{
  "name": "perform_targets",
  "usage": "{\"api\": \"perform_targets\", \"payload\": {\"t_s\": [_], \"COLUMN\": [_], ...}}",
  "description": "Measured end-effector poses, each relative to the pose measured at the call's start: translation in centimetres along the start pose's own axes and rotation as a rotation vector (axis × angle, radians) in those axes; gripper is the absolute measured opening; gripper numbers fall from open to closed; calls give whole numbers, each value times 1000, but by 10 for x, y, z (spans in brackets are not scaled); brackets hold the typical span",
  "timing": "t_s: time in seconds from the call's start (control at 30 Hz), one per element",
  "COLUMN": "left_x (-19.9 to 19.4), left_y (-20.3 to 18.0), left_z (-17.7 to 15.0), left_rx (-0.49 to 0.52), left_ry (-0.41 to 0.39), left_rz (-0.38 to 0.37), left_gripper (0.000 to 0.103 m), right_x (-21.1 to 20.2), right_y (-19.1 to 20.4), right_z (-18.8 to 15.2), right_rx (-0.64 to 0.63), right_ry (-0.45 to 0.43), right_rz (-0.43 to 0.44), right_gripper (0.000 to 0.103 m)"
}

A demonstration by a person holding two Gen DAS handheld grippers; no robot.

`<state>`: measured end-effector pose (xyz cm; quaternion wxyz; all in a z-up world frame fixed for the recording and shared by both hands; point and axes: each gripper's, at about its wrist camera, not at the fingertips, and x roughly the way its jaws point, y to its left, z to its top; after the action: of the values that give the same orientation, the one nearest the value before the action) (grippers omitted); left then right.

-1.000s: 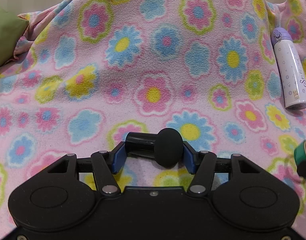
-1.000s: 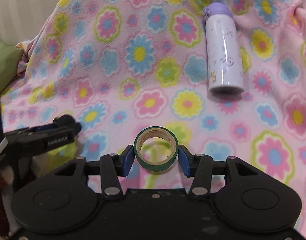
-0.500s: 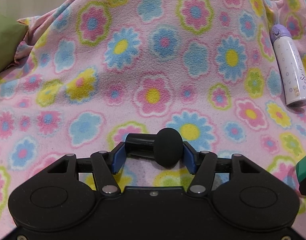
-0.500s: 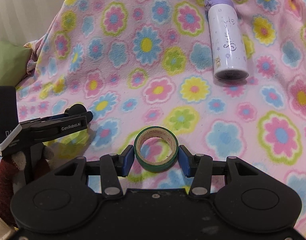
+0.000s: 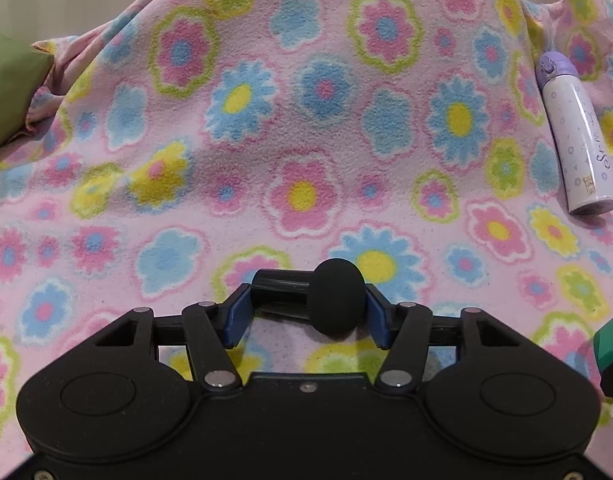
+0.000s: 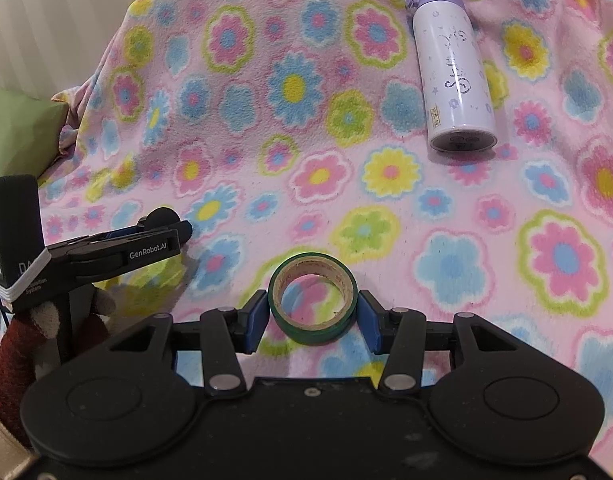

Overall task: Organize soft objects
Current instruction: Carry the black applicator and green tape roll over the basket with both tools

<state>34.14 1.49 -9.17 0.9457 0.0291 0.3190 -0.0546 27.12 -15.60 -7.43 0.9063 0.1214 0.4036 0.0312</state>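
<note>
The left gripper's [image 5: 306,312] fingers have just been closing on a black microphone [image 5: 338,304] – right gripper [image 6: 311,312] pinches green tape roll [image 6: 312,298]; bottle [image 6: 452,72] at one o'clock.

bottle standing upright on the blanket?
No, the bottle lies on its side on the flowered blanket, base toward the camera.

— What lies ahead of the gripper?
— A pink fleece blanket [image 5: 306,140] printed with blue, yellow and green flowers, draped over something raised.
— And beyond it?
— A pale ribbed wall [image 6: 46,20] up and to the left, with a green cushion [image 5: 6,92] at the blanket's left edge.
</note>
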Motion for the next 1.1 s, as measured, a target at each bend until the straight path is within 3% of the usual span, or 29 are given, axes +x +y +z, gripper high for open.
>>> {"api": "perform_targets", "payload": {"t_s": [0.27, 0.43, 0.63, 0.8, 1.1], "left_x": [-5, -19, -71, -123, -198], "left_y": [-2, -2, -15, -23, -41], "left_z": [3, 8, 16, 17, -5], "left_rx": [17, -21, -4, -23, -18], "left_ry": [-3, 44, 62, 81, 92], "left_rz": [40, 63, 84, 45, 25], "left_gripper": [55, 55, 55, 55, 55], "right_x": [-18, -41, -71, -97, -154], "right_y": [2, 4, 9, 14, 19], "right_z": [2, 4, 1, -5, -34], "right_rx": [-9, -31, -35, -28, -37], "right_ry": [-3, -25, -49, -60, -88], "right_rz": [0, 5, 24, 49, 73], "right_gripper": [47, 47, 47, 47, 47]}}
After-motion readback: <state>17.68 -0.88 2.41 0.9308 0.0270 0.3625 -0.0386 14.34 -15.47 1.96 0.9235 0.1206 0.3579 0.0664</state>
